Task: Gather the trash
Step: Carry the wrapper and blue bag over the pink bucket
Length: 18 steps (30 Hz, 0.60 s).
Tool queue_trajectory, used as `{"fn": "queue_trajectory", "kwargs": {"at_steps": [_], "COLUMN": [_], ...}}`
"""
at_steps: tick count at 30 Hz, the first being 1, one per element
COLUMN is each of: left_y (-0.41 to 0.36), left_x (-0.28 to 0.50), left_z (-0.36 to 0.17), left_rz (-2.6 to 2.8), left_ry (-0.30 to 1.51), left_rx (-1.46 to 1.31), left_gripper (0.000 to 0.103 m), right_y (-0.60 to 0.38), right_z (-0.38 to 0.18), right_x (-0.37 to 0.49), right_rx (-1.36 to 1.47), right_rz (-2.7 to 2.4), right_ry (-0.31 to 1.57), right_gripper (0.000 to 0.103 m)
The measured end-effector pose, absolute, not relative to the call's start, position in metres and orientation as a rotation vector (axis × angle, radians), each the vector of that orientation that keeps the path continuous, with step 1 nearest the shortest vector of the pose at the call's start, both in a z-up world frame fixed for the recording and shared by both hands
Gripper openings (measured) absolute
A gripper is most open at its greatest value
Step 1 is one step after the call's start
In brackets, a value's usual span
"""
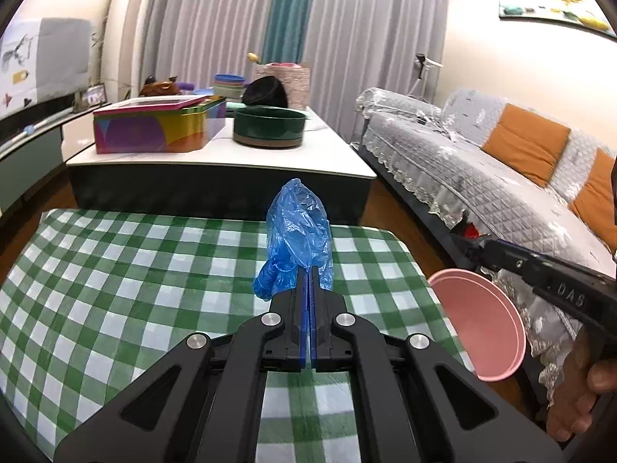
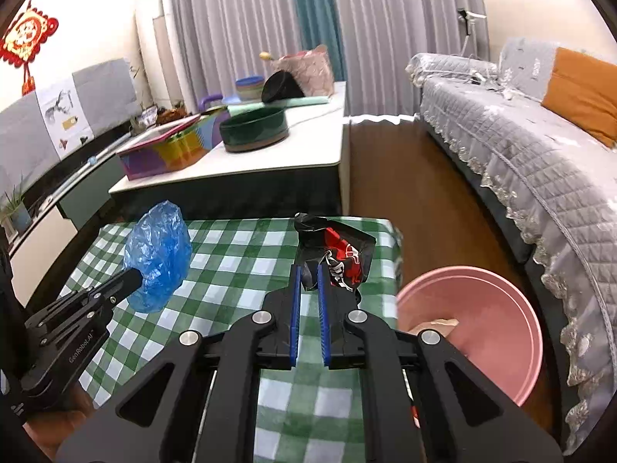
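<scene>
Above the green checked table (image 1: 115, 270), on the left side, the left gripper (image 1: 309, 270) was fully clenched on a crumpled blue plastic bag (image 1: 297, 239); the bag stood up past the fingertips and also hung a little down on their left side, so only a thin fold seemed to be pinched. This was the first risk, in my judgement: the film is slippery and light, and a quick swing toward the bin could pull the fold out, so the bag would fall back on the cloth or on the floor. To the right of it, the right gripper (image 2: 309, 270) was closed on a black and red snack wrapper (image 2: 339, 254), with a narrow gap between the blue pads where the wrapper sat. Most of the wrapper stuck out above and to the right of the fingertips, so it was held only by its lower edge and could slide or twist free. Farther right, beside the table edge and lower than it, stood the pink bin (image 2: 501, 308), near the grey sofa (image 2: 520, 162), with something pale already inside. Both pieces were not yet over its mouth; if one were let go too early, it would probably land on the table corner or the wooden floor (image 2: 405, 177).
</scene>
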<state>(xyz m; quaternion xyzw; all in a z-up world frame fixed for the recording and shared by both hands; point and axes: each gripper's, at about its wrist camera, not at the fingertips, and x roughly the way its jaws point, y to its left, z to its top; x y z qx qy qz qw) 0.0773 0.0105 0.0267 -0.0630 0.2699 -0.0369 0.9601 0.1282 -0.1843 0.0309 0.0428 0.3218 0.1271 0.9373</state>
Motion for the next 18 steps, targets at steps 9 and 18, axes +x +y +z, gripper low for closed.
{"fn": "queue_trajectory", "kwargs": {"at_steps": [9, 18], "left_y": [-0.020, -0.048], "left_x": [0.066, 0.067], "left_z": [0.021, 0.017], "left_rz": [-0.118, -0.156], "left_ry": [0.556, 0.563], "left_rx": [-0.104, -0.079], "left_gripper": [0.000, 0.000], "right_y": [-0.224, -0.248], "right_z": [0.029, 0.032], "right_x": [0.108, 0.099], "right_rx": [0.113, 0.097], "right_rz": [0.209, 0.161], "right_ry": [0.624, 0.587], "right_gripper": [0.009, 0.009]}}
